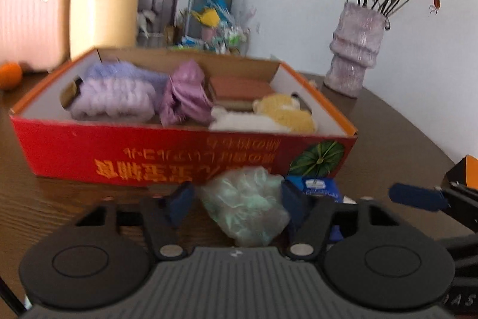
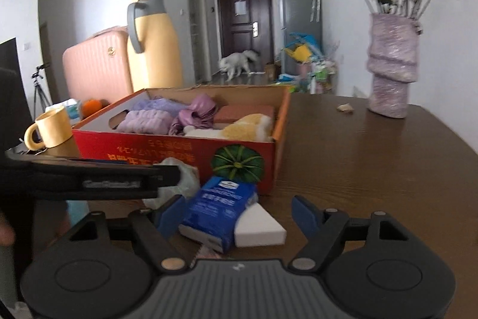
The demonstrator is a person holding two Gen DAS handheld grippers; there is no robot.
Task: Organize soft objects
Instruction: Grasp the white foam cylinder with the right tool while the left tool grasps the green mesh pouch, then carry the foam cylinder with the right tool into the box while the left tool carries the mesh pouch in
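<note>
Green pouf [image 1: 245, 204]: lower centre, before my red box [image 1: 179, 151], awaiting boxing.
Left gripper [image 1: 236, 199]: fingers spread, flanking it, contact unclear.
Right gripper [image 2: 239, 214]: spread around blue pack [image 2: 218, 208], lower centre, not pinching.

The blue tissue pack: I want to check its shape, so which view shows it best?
The right wrist view: the blue tissue pack lies whole between the open fingers. The left wrist view shows only its top corner behind a finger.

I'm in lived-in home: wooden dining table [image 2: 373, 157], vase of dried roses [image 2: 390, 65], pink suitcase [image 2: 95, 68], fridge [image 2: 301, 20], front door [image 2: 243, 17], white dog [image 2: 237, 63] wandering hallway.
</note>
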